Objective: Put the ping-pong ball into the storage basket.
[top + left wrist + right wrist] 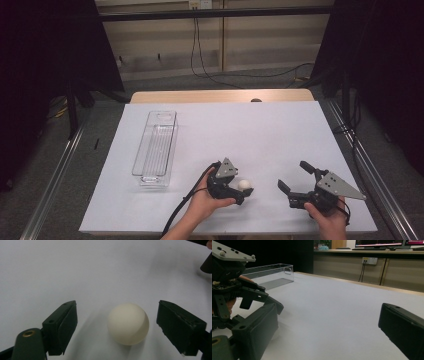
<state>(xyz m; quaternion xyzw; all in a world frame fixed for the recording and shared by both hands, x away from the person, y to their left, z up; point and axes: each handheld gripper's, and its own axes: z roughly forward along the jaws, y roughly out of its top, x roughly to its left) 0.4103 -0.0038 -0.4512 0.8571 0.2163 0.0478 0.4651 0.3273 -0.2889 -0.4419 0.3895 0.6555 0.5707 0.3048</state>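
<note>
While the left hand-held gripper (117, 325) straddles the white ball (128, 323) untouched, the right hand-held gripper (296, 178) gapes over bare sheet (250, 135).

- The left hand (202, 202) comes in from the bottom edge of the high view, its forearm slanting up and to the right, and grips the body of the left gripper (245, 189).
- That gripper lies low and about level, pointing right; its jaws stand apart (a clear gap on each side of what sits between them, pads pressing nothing).
- The right hand (327, 220) holds the right gripper (292, 176) near the bottom right, pointing up and to the left.
- Its jaws are spread wide, with nothing between them.
</note>
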